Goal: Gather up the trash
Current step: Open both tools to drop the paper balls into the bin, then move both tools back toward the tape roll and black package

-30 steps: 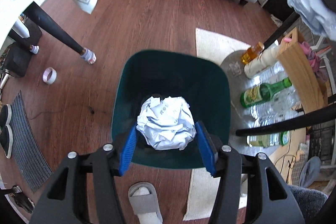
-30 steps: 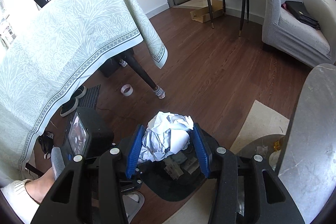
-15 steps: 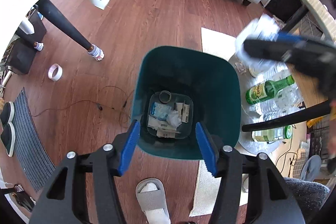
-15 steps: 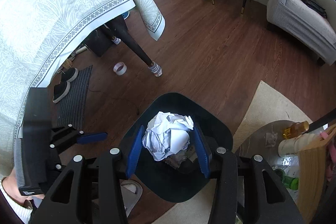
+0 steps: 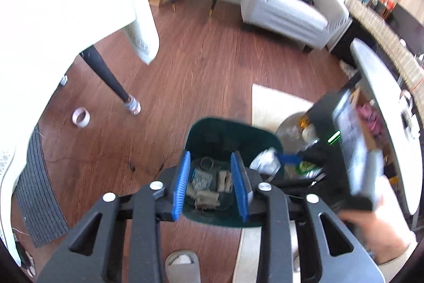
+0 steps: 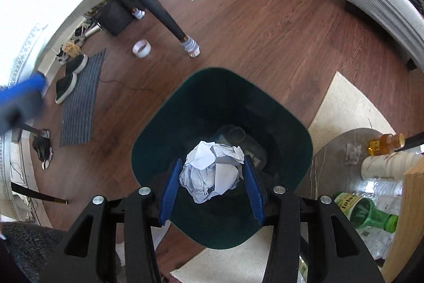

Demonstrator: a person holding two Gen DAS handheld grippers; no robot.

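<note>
- A second ago our left tool (image 5: 210, 183) gripped a paper ball over the bin (image 5: 212, 126); now that ball is gone from between its pads, and we see only the scraps on the bin floor through the gap.
- The left tool's jaws are closing on nothing; it is released and sits higher above the bin than before.
- Our right tool (image 6: 212, 183) is clenched on its paper ball (image 6: 212, 171), as it was a second ago, but it has come down from beside the tabletop to just over the bin's mouth.
- The ball is a rough crumpled lump with no clear long axis; it bulges a little beyond the pads toward the bin floor.
- Only the left view shows the right tool from outside, blurred, at the bin's right rim, with a hand (image 5: 371, 232) behind it.
- Only the right view shows the bottles (image 6: 371, 211) beside the bin, and a blurred blue pad of the left tool at the left edge.
</note>
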